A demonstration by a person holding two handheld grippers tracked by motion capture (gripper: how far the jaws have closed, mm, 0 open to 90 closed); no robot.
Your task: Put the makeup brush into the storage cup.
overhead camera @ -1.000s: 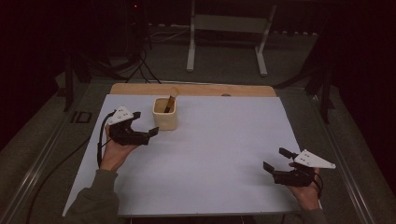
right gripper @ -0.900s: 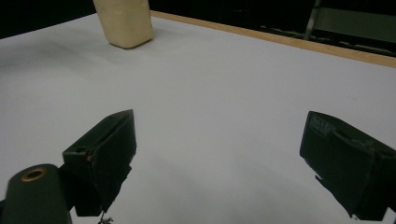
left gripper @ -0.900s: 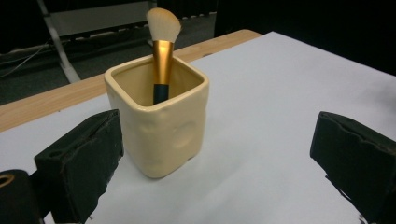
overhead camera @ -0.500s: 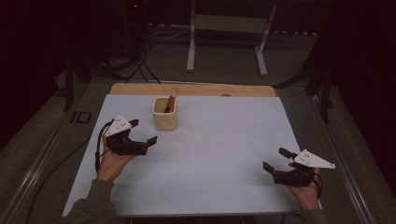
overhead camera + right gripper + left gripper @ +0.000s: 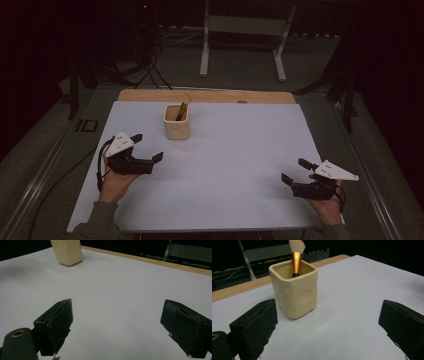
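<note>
left gripper (image 5: 149, 161) spread, below cup (image 5: 177, 124) | right gripper (image 5: 296, 173) spread, lower right | risk: jaw bumps cup, brush (image 5: 296, 255) tips out

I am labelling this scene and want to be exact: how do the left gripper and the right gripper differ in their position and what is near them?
The left gripper sits close to the cream cup holding a makeup brush; the right gripper is far from it, near the table's near right corner. In the left gripper view the cup looms large between the jaws; in the right gripper view it is small and off to the far left. Both are open, empty, over the white tabletop.
</note>
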